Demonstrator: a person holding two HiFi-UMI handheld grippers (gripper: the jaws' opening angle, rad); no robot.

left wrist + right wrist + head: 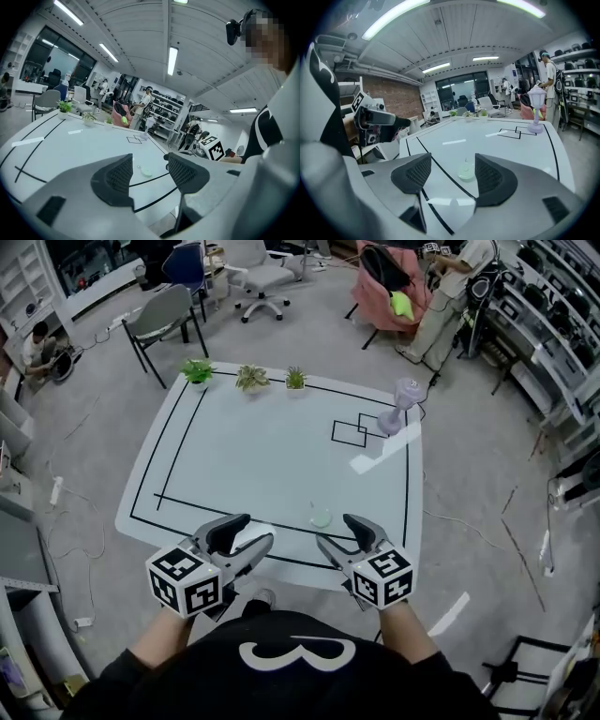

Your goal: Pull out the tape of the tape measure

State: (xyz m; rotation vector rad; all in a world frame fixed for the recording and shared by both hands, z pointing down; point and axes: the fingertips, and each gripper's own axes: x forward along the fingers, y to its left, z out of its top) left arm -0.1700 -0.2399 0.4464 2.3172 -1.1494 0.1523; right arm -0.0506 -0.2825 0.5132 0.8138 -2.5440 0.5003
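- The white tabletop (281,456) is mostly bare apart from its black lines, so nothing blocks the reach.
- The left hand-held gripper (251,531) and right hand-held gripper (335,531) hover over the near edge, jaws spread, nothing in either.
- The lilac lamp (401,404) and three little potted plants (251,378) stand at the far side, well apart from the action.
- The tape measure (322,517) is a small pale-green round one. It lies flat just ahead of the right hand-held gripper, between the two. It looks like light, smooth plastic, so it'll probably skid. I'd clamp the case by its rim with one and pinch the tiny tab with the other.
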